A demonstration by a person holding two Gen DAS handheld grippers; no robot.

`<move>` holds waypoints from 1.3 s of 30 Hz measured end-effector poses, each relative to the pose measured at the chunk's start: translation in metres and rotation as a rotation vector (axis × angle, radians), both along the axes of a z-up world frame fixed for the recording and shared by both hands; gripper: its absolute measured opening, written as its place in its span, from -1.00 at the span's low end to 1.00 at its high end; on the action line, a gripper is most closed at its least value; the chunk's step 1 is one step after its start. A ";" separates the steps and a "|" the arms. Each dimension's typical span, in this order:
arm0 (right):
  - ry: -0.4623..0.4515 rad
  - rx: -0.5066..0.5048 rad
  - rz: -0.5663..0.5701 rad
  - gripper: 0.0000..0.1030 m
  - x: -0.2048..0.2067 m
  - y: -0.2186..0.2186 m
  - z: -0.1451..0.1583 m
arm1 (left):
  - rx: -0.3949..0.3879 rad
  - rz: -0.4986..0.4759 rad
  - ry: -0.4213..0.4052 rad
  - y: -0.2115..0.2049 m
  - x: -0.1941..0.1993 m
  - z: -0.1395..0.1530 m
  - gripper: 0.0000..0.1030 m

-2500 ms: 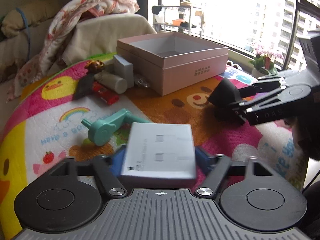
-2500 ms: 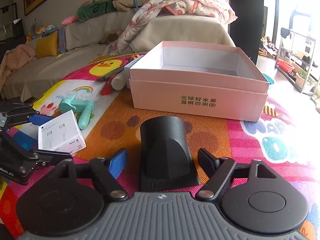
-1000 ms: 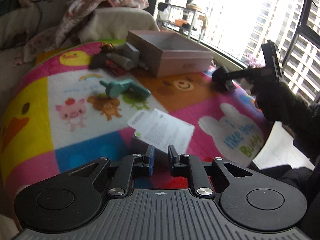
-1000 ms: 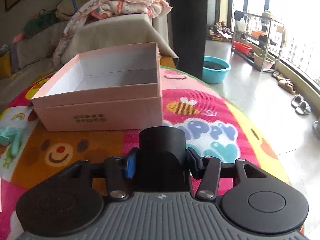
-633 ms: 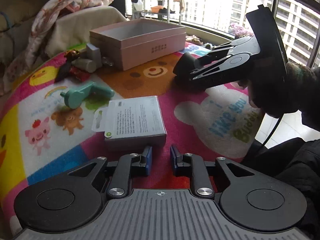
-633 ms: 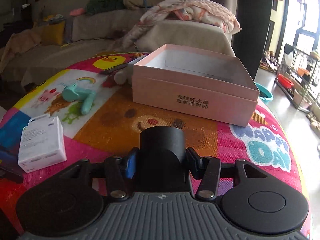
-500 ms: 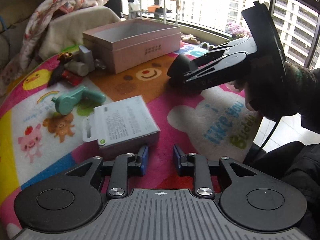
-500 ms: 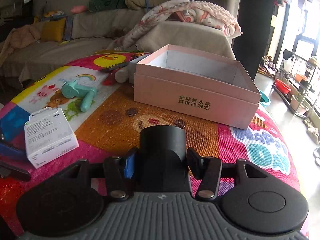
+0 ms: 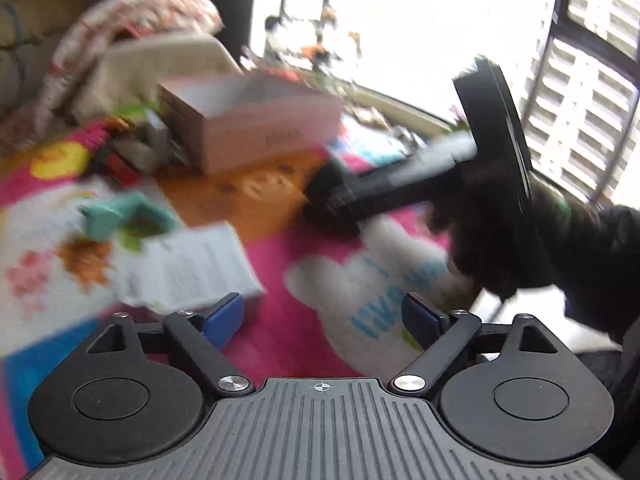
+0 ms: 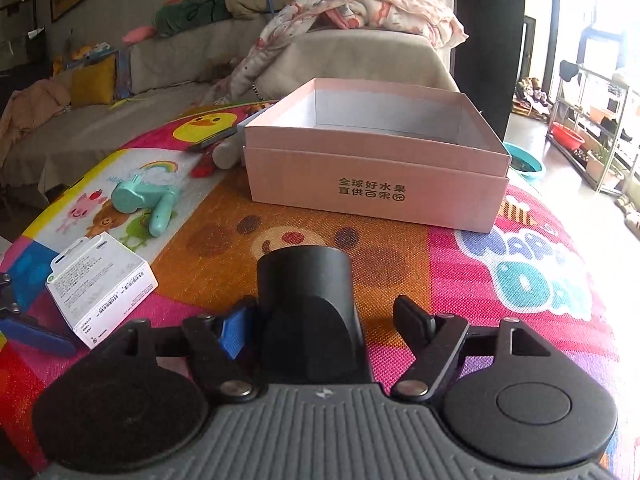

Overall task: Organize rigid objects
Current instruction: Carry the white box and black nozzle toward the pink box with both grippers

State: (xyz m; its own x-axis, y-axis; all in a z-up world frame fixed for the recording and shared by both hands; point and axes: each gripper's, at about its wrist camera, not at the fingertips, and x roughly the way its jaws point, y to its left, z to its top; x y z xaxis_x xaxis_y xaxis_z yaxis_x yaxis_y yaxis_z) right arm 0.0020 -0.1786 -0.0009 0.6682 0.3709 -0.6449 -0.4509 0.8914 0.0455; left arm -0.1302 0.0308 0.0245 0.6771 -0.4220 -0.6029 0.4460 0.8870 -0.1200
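Living-room setting: a sofa [image 10: 168, 60] heaped with bedding stands behind a low surface covered by a bright cartoon play mat [image 10: 480, 264], with tall windows to the right. On the mat's far half sits an open pink cardboard box [image 10: 372, 156], apparently empty inside, its long side facing the right wrist view.

Right gripper [image 10: 326, 320]: jaws have just been opening. A black hair-dryer nozzle [image 10: 306, 300] stands between them, round mouth pointing straight at the pink box; the left pad appears to touch or nearly touch it, the right pad is clear of it. Judged released on the mat, short of the box, nothing in between.

Left gripper [image 9: 322, 314]: jaws have just been opening and stand spread wide, nothing between them. A white retail carton [image 10: 102, 278] lies flat just ahead and to the left of it, long axis angled toward the box. The left hand is the nearer one to it.

Beyond the carton lies a teal handheld fan [image 10: 144, 198], partly in the line to the box. Small items, including a white bottle [image 10: 226, 154], crowd the box's left side.
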 end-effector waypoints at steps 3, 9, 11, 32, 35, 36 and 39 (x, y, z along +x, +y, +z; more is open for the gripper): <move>0.004 0.006 0.000 0.47 0.001 -0.001 0.000 | -0.006 0.208 -0.061 0.028 0.007 0.010 0.74; 0.002 0.007 -0.005 0.48 0.000 -0.001 0.000 | -0.176 0.341 0.099 0.061 0.023 -0.007 0.72; 0.005 0.010 -0.005 0.49 0.000 -0.001 0.000 | -0.162 0.304 0.108 0.049 0.024 -0.011 0.72; -0.007 -0.011 -0.010 0.47 0.001 0.004 -0.001 | 0.118 0.020 -0.014 -0.028 0.060 -0.032 0.50; -0.009 -0.007 -0.004 0.24 0.005 0.005 0.001 | 0.112 0.007 -0.006 -0.028 0.069 -0.031 0.49; -0.008 -0.009 0.002 0.08 0.006 0.006 0.002 | 0.104 0.001 -0.006 -0.028 0.070 -0.031 0.49; -0.007 -0.029 0.019 -0.03 0.008 0.009 0.004 | 0.090 -0.018 -0.015 -0.027 0.072 -0.031 0.49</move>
